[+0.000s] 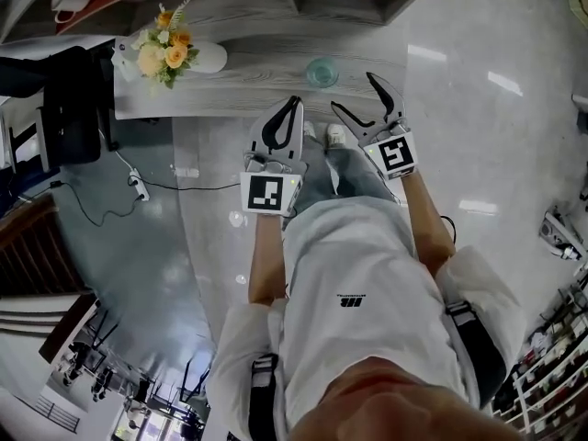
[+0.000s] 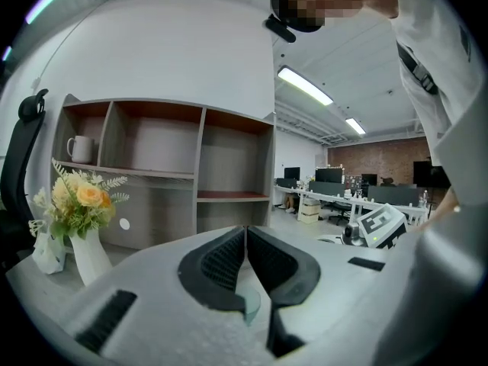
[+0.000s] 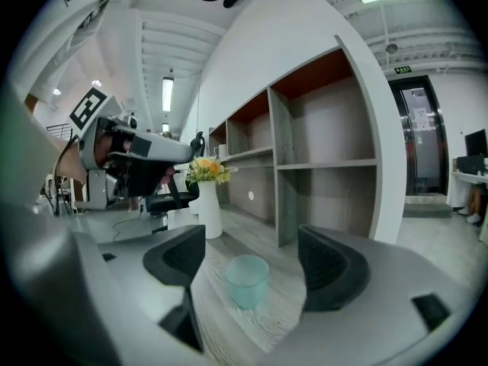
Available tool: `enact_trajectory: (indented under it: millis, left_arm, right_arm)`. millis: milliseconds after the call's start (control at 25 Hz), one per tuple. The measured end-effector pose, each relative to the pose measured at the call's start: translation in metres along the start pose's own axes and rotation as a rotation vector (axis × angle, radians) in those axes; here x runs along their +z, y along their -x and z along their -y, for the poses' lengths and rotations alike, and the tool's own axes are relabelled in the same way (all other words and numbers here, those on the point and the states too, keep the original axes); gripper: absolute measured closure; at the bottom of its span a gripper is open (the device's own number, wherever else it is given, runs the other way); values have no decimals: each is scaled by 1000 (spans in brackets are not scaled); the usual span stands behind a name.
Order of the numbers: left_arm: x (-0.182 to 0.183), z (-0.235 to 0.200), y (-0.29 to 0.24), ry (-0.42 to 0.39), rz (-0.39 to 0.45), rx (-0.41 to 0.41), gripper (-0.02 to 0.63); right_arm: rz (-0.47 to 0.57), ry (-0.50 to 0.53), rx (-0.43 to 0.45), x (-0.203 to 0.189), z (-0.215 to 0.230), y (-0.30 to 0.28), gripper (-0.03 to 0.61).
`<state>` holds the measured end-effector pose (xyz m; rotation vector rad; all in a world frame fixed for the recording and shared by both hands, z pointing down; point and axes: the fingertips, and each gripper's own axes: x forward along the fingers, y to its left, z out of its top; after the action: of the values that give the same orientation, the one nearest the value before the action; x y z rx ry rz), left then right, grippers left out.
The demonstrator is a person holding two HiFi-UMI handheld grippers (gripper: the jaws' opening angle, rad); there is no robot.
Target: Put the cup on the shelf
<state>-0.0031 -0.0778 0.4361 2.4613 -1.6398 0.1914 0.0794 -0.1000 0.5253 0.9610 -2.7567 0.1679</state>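
Grey bench (image 1: 257, 79) with cup (image 1: 322, 72); near cup, right gripper (image 1: 350, 90) fingers apart, left gripper (image 1: 294, 104) fingers together.

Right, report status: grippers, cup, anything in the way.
Left gripper shut, empty. Right gripper open, cup upright on table ahead of its jaws, not gripped. Flower vase off to the side; way to shelf looks open.
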Motion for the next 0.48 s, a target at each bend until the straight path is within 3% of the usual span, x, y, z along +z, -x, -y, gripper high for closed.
enact_trajectory:
  millis: [480]
  left_arm:
    - [-50, -2, -16, 15, -51, -29, 580]
  right_arm:
    - [-9, 23, 17, -42, -3, -20, 221]
